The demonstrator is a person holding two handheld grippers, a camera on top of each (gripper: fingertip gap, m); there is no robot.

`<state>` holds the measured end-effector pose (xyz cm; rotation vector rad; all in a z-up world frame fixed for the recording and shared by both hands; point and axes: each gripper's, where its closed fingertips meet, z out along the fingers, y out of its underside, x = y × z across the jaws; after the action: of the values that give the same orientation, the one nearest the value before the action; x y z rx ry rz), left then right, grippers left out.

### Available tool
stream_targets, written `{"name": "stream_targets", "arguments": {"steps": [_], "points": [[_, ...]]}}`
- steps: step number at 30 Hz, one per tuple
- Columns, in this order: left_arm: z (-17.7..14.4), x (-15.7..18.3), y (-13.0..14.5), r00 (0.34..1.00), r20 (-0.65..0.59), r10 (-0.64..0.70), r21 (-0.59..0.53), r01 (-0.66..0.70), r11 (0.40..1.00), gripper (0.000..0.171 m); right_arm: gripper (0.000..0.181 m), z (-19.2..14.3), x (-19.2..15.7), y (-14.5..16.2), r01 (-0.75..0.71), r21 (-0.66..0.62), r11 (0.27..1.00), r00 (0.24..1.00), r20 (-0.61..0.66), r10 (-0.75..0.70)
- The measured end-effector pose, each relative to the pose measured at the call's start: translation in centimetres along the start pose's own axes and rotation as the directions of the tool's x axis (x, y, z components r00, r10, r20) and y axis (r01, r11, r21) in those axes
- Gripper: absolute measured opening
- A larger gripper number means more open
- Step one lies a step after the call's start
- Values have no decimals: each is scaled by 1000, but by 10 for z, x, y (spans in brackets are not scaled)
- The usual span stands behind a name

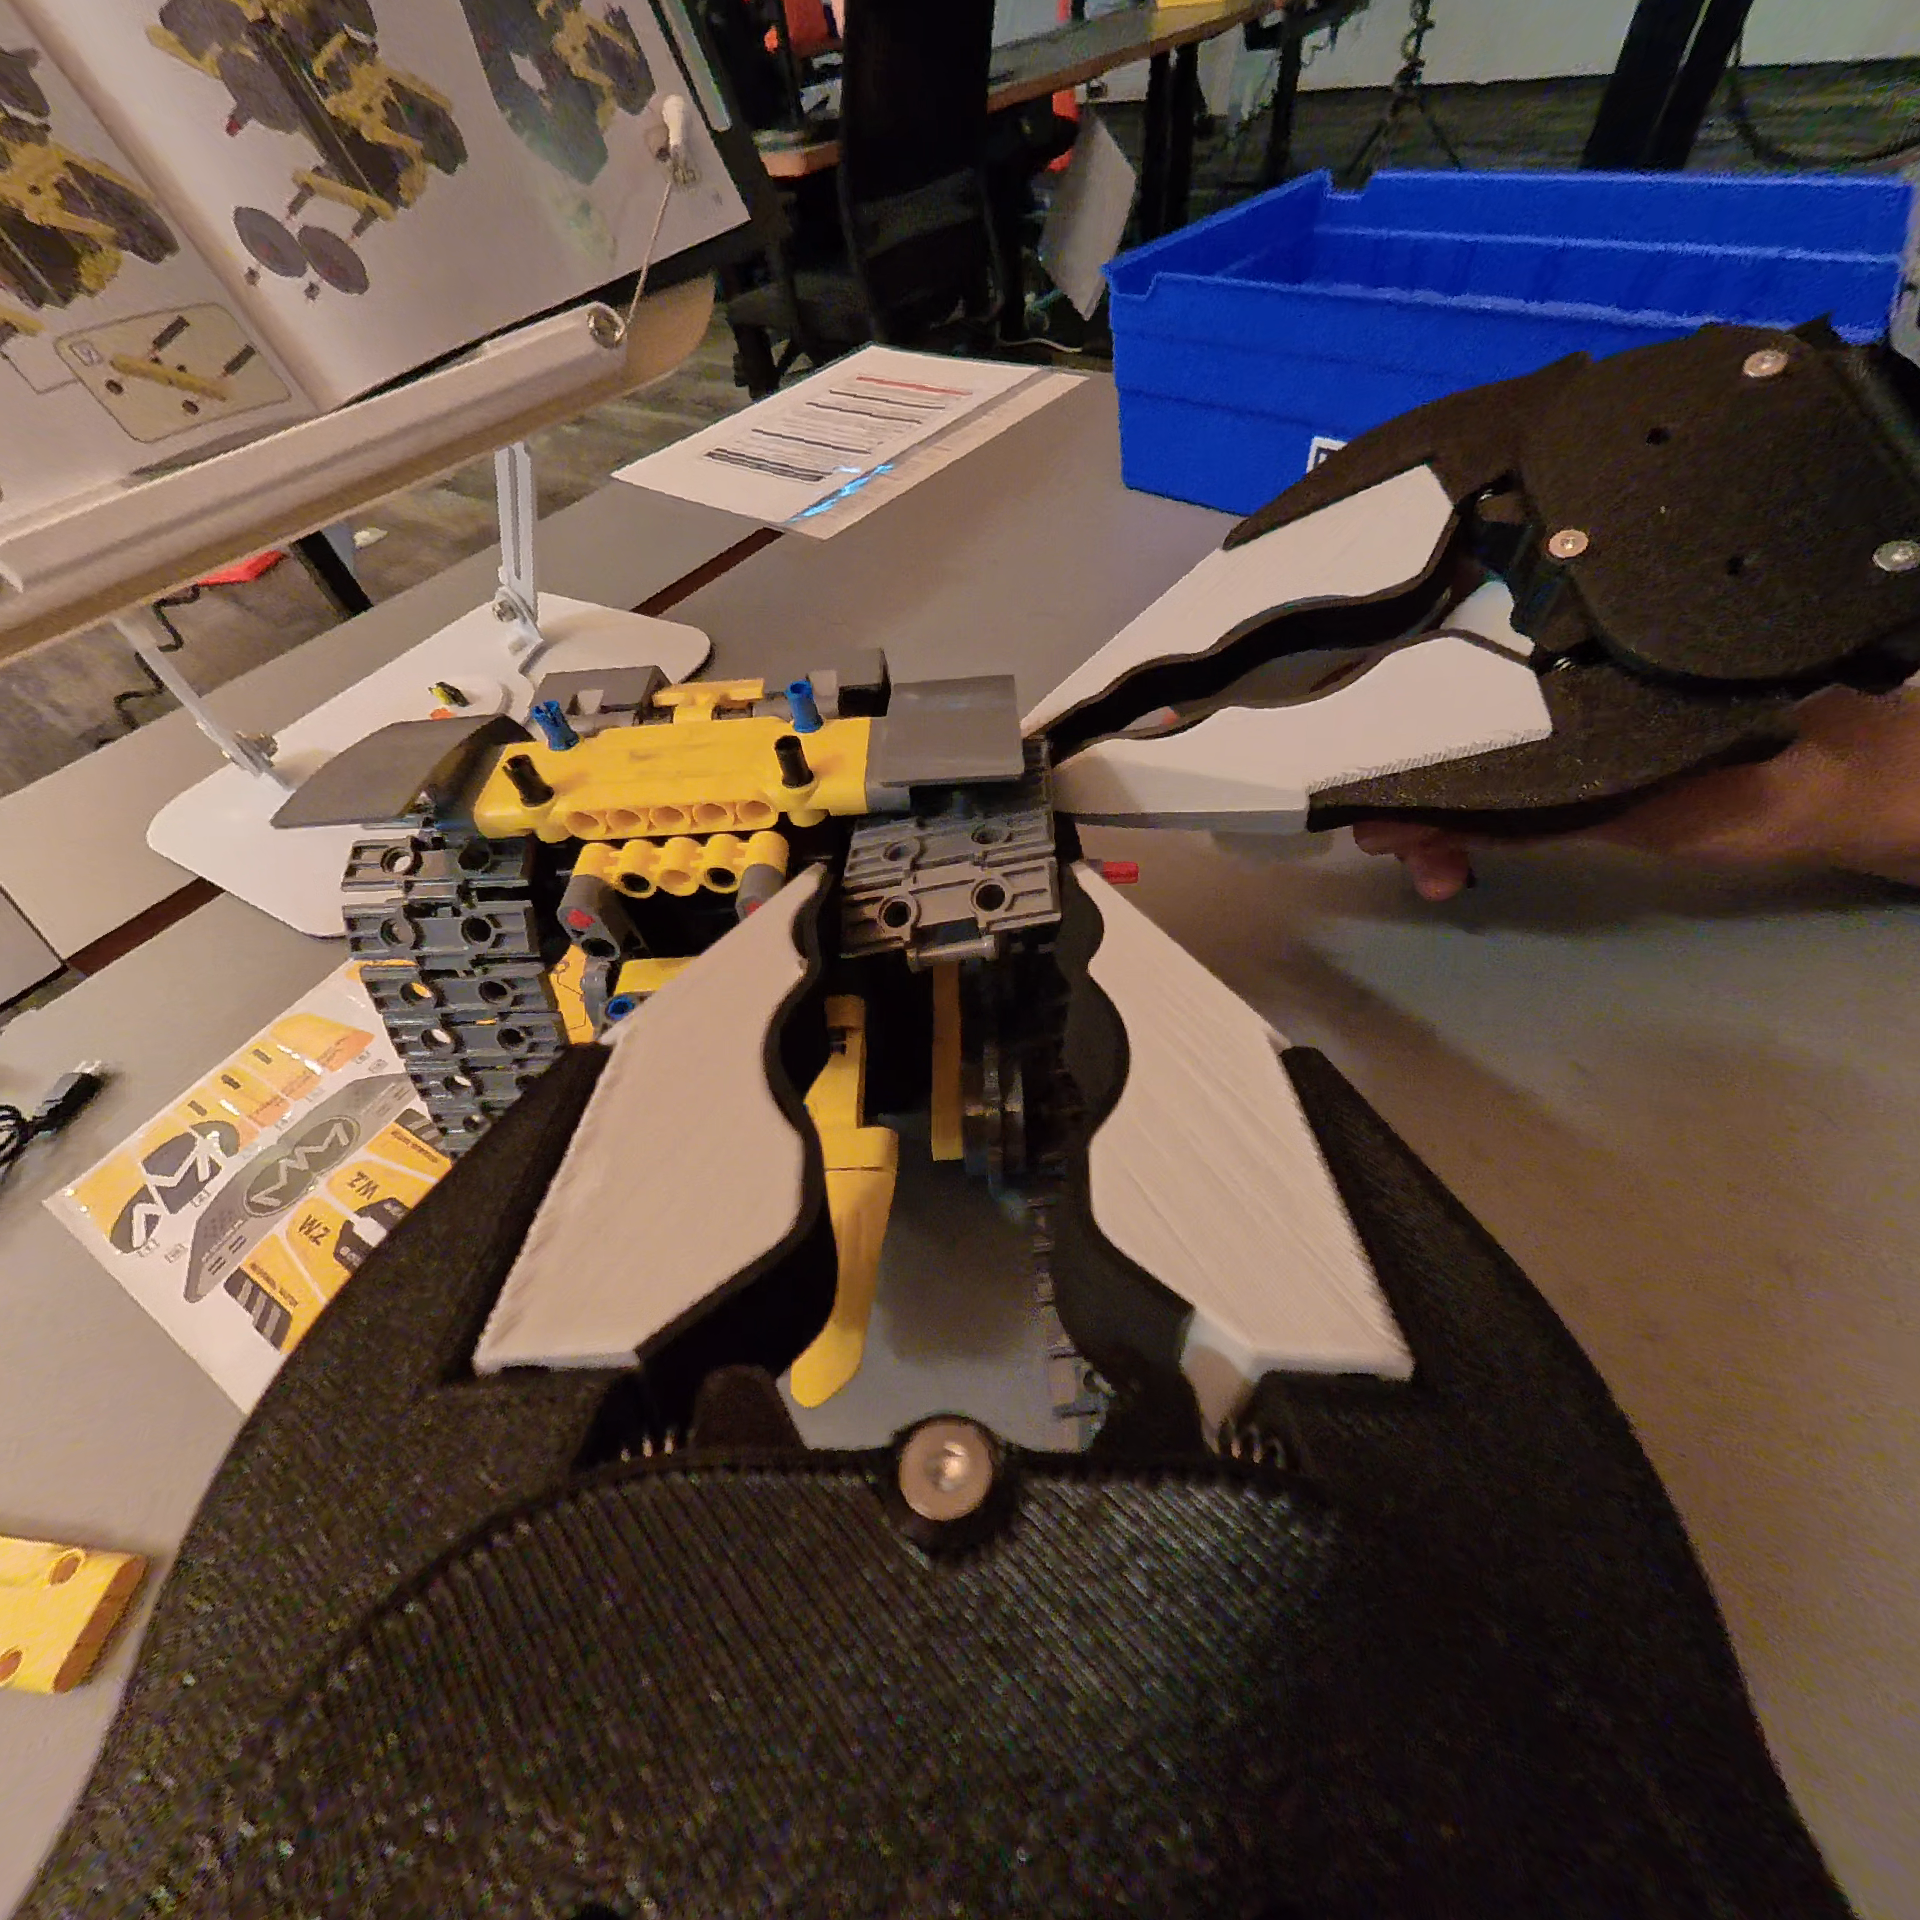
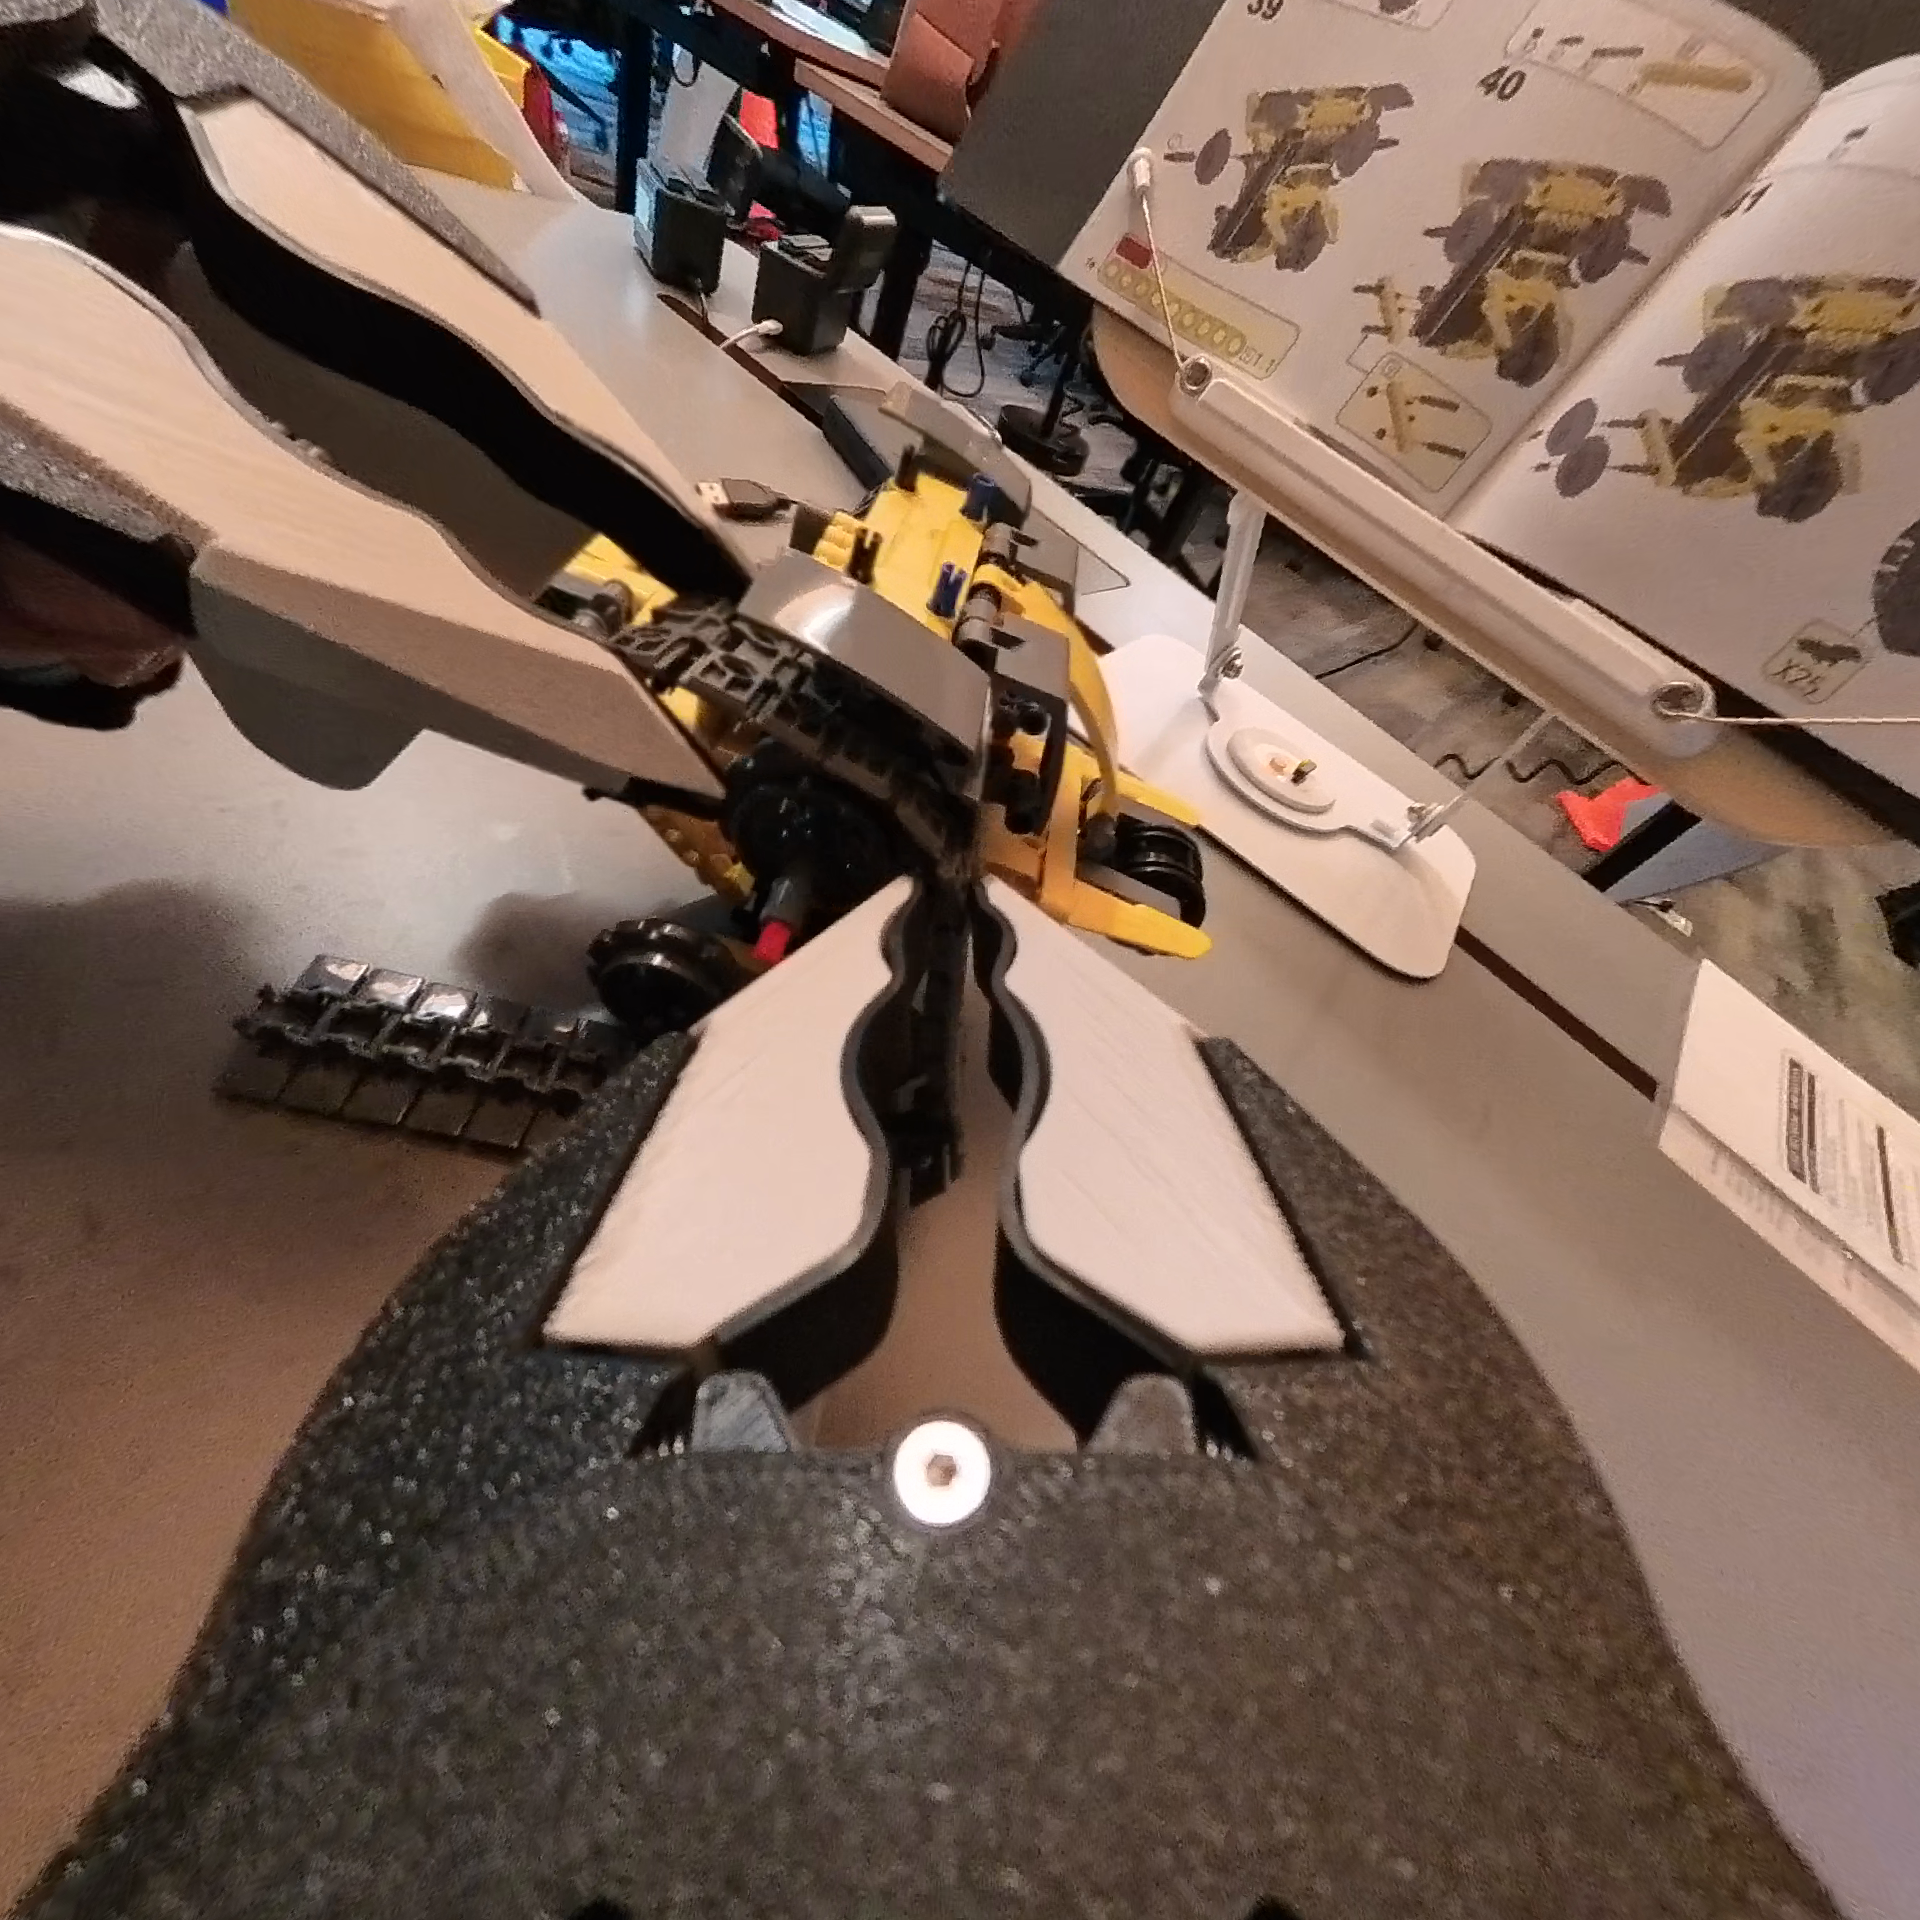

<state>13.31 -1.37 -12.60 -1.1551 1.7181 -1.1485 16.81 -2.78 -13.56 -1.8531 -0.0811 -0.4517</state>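
Observation:
A yellow and grey brick-built tracked vehicle [image 1: 675, 769] stands on the grey table [image 1: 1558, 1143]. My left gripper [image 1: 948, 883] is shut on the vehicle's right side, its fingers either side of the grey track and wheels [image 1: 951, 883]. It shows at upper left in the right wrist view [image 2: 665, 623]. My right gripper [image 2: 943, 896] is shut on the black track chain [image 2: 928, 1039] that hangs off the vehicle [image 2: 935, 582] over a wheel. It comes in from the right in the left wrist view [image 1: 1049, 769], tips at the grey fender [image 1: 951, 727].
A loose track strip [image 2: 416, 1049] lies on the table at left. An open instruction booklet [image 1: 260, 187] rests on a white stand [image 1: 343, 727]. A blue bin [image 1: 1507, 312], a printed sheet [image 1: 831, 436], a sticker sheet [image 1: 260, 1174] and a yellow piece [image 1: 52, 1621] are around. One gripper's finger ends stand about 5 cm off the other's. From either gripper's tips it is about 25 cm to the yellow piece [image 1: 52, 1621].

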Motion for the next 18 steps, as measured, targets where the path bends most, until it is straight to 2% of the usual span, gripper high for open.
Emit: {"name": "stream_targets", "arguments": {"steps": [12,18], "points": [[1,-2,8,997,-9,-71,-36,71,997,38,7,4,-2,-4,112,-20,994,994,-14,-112],[1,-1,19,998,63,29,-109,-22,994,39,7,3,-4,-2,133,-2,991,991,-8,-133]]}}
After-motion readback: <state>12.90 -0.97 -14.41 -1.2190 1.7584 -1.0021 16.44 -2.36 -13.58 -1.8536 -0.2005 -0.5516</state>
